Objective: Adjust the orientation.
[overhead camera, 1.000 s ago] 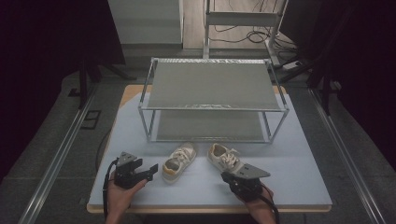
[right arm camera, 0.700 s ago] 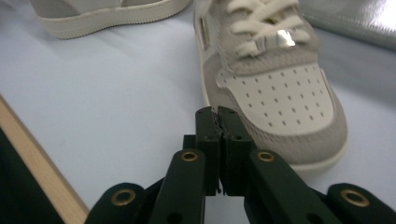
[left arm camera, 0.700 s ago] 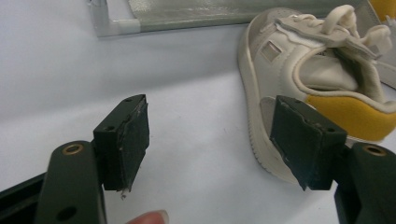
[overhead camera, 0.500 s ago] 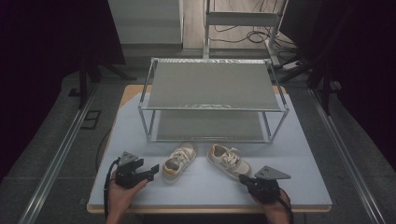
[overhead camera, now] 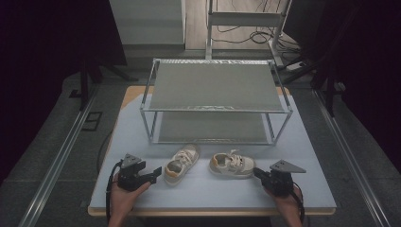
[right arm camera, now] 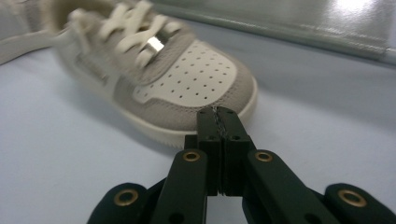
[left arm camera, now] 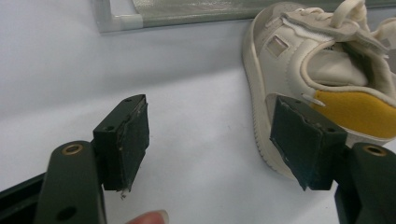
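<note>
Pale blue matting covers the table point(overhead camera: 213, 194), and on its far half stands the grey two-tier metal shoe rack point(overhead camera: 215, 90), both shelves bare. Between rack and grippers lie two small cream-and-grey sneakers. The left shoe point(overhead camera: 180, 163) shows its mustard-yellow heel lining, and the left gripper point(overhead camera: 152, 174) rests just beside that heel, jaws spread wide with nothing between them; in the left gripper view its right pad point(left arm camera: 299, 140) sits near the sole edge of that sneaker point(left arm camera: 322, 70). The right gripper point(overhead camera: 257, 173) points at the toe of the right shoe point(overhead camera: 231, 163), jaws pressed together on nothing, the perforated toe cap point(right arm camera: 196, 79) just beyond the tips.

By my reading, this is the approach before a pickup, probably to shelve the pair. Next move: the right jaws must open, then straddle a shoe's collar. Room is generous on the near table; the rack's lower rail point(right arm camera: 299, 32) close behind the shoes is the edge to mind.
</note>
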